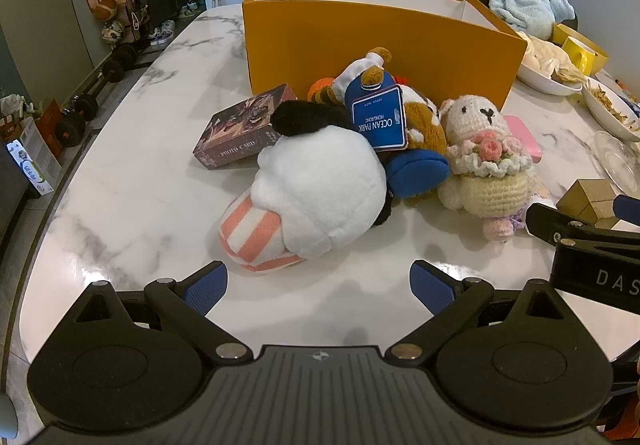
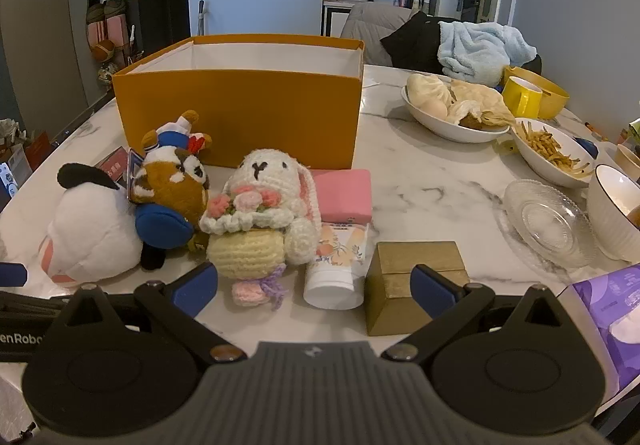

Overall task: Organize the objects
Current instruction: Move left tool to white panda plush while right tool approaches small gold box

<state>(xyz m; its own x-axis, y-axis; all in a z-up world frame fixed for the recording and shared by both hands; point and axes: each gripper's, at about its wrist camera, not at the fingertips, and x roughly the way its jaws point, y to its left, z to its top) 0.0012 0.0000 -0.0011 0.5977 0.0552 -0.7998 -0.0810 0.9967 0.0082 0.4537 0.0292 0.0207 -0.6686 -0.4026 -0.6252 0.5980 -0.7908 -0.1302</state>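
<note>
An open orange box [image 1: 372,45] [image 2: 240,113] stands at the back of the marble table [image 1: 140,181]. In front of it lie a white plush with pink stripes [image 1: 316,193] [image 2: 88,233], a brown plush with a blue tag [image 1: 404,125] [image 2: 172,189], a crocheted bunny [image 1: 484,161] [image 2: 260,213], a photo card box [image 1: 244,129], a pink case [image 2: 346,191], a white tube [image 2: 336,269] and a gold block [image 2: 412,277] [image 1: 592,201]. My left gripper [image 1: 318,285] is open, just short of the white plush. My right gripper [image 2: 314,289] is open, with the bunny's feet, the tube and the gold block's corner between its fingers.
Bowls of food [image 2: 452,109] [image 2: 552,153], a glass plate [image 2: 548,221], a white bowl [image 2: 616,205] and a yellow mug [image 2: 520,97] crowd the table's right side. A purple pack [image 2: 612,309] lies at the right front edge. Dumbbells [image 1: 76,117] sit on the floor to the left.
</note>
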